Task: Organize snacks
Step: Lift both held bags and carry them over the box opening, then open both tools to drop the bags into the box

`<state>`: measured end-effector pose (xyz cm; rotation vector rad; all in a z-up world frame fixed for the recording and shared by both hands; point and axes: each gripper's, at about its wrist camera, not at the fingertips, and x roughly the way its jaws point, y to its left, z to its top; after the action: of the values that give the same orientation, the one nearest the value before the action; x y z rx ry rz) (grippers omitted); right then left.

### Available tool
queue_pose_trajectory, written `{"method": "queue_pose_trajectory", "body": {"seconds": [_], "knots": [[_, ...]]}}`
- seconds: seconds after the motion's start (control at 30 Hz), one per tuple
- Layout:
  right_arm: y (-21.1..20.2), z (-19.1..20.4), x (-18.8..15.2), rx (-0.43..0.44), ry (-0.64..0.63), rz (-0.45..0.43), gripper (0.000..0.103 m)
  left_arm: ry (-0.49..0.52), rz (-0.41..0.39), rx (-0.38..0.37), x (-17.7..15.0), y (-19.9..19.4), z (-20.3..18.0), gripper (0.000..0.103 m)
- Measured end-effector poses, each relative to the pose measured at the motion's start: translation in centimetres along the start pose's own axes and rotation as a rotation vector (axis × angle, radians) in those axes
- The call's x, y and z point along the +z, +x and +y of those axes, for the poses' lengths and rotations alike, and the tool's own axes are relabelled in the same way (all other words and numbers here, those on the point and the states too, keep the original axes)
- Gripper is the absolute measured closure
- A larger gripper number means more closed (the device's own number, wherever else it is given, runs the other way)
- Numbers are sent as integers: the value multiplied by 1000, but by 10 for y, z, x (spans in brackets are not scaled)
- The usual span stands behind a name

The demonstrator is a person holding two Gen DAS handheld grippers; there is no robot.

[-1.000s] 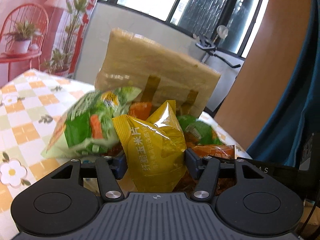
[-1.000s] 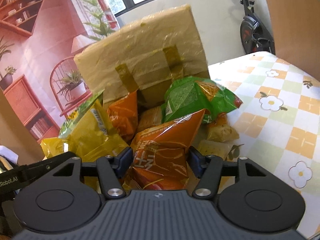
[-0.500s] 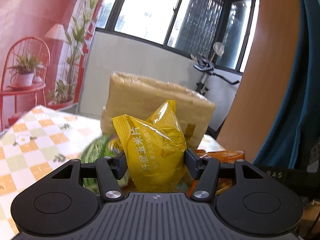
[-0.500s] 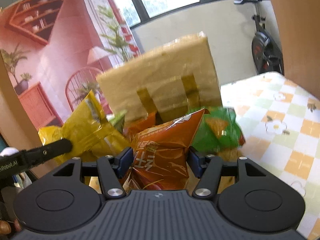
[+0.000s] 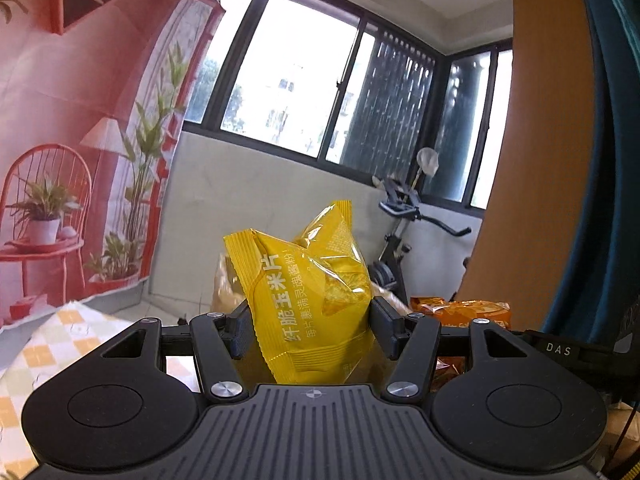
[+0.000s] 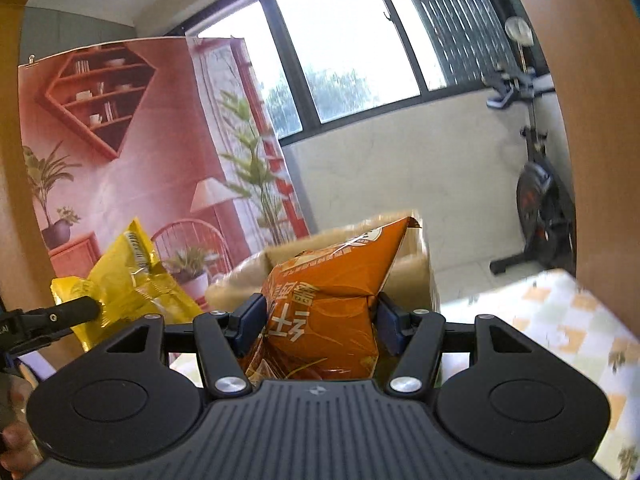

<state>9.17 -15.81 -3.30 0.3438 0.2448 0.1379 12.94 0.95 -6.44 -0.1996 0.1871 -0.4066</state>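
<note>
Both packets have risen clear of the pile, yellow packet (image 5: 308,300) pinched in left claw (image 5: 308,326), orange packet (image 6: 328,304) in right claw (image 6: 316,326).

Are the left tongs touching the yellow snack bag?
Touching. The left wrist view shows the left tongs pressing the yellow snack bag from both sides, pinching its wrapper.

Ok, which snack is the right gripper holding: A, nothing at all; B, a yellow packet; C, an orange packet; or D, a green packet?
C: in the right wrist view, the right gripper is clamped on the orange packet, while the yellow packet sits off to the side in the left gripper.
</note>
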Motion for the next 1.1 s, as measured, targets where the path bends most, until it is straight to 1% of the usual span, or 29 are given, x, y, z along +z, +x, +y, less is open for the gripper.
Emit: {"method": "queue_pose_trajectory", "body": {"seconds": [0.3,0.43,0.6,0.7,0.8,0.93,1.1], "knots": [[41,0,39,12,-61,-63,42,-3,-3,-1,21,41,3,41],[70,-4,51,12,-65,-65,42,-6,20,2,32,70,10,41],[111,-14,67,9,-69,-64,42,0,28,11,47,103,18,41],[138,-22,73,6,-74,-57,42,2,54,21,51,126,22,41],[168,-30,74,-7,-78,-22,42,-5,108,43,49,150,26,41],[203,-41,68,-23,-65,60,42,-22,180,61,46,173,32,41],[225,-51,57,-33,-48,134,42,11,245,69,44,188,31,42]]}}
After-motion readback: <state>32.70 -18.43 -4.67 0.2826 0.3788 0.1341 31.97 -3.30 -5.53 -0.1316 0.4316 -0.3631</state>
